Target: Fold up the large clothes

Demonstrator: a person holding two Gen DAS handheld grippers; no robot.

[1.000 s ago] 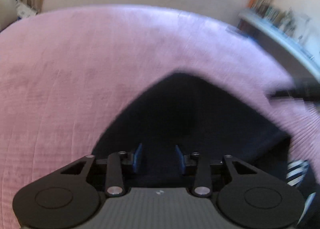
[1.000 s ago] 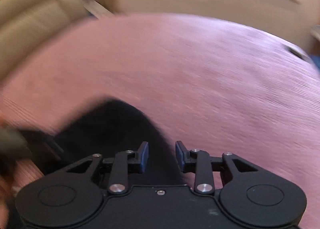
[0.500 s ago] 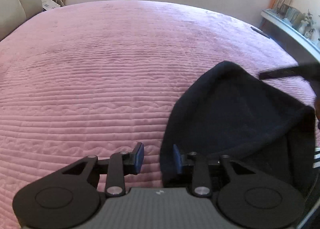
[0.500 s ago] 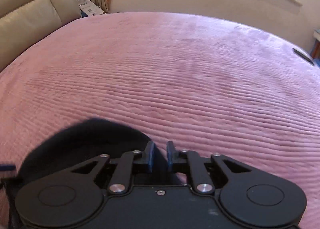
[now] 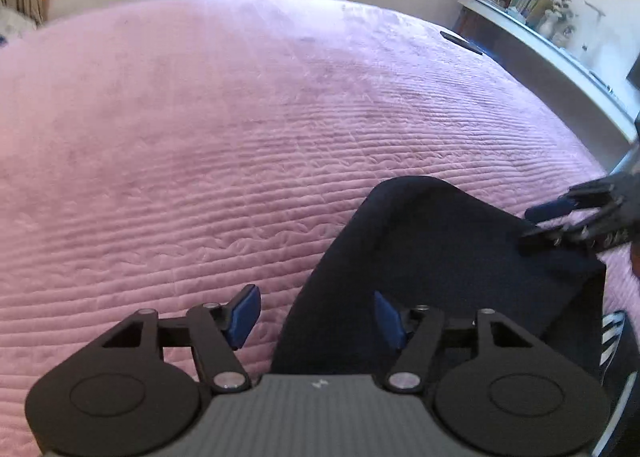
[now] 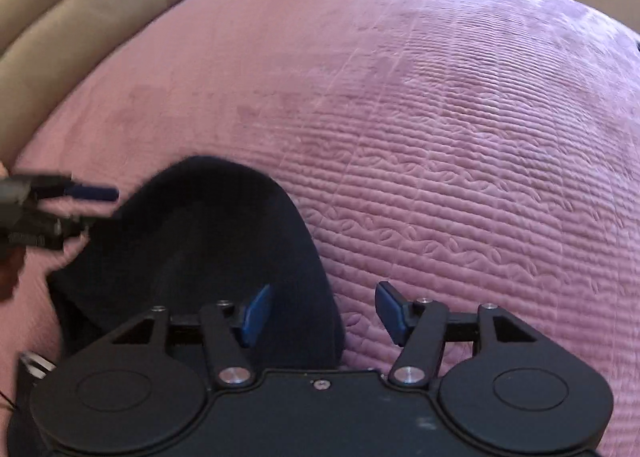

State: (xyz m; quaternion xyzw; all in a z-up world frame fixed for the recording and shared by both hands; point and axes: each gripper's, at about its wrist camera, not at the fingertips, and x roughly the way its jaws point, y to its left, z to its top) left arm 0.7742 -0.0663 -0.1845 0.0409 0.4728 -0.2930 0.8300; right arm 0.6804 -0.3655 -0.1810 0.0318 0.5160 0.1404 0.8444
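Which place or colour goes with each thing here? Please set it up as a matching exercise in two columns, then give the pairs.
Things:
1. dark garment
2. bedspread
3. shelf
4. headboard

Descriptions:
A. beige, padded, at the upper left of the right wrist view
B. pink, quilted in ridged lines
C. along the wall at the upper right of the left wrist view, with small items on it
D. lying on the bed, just ahead of both grippers

Pairs: 1-D, 2-B, 3-C, 4-A
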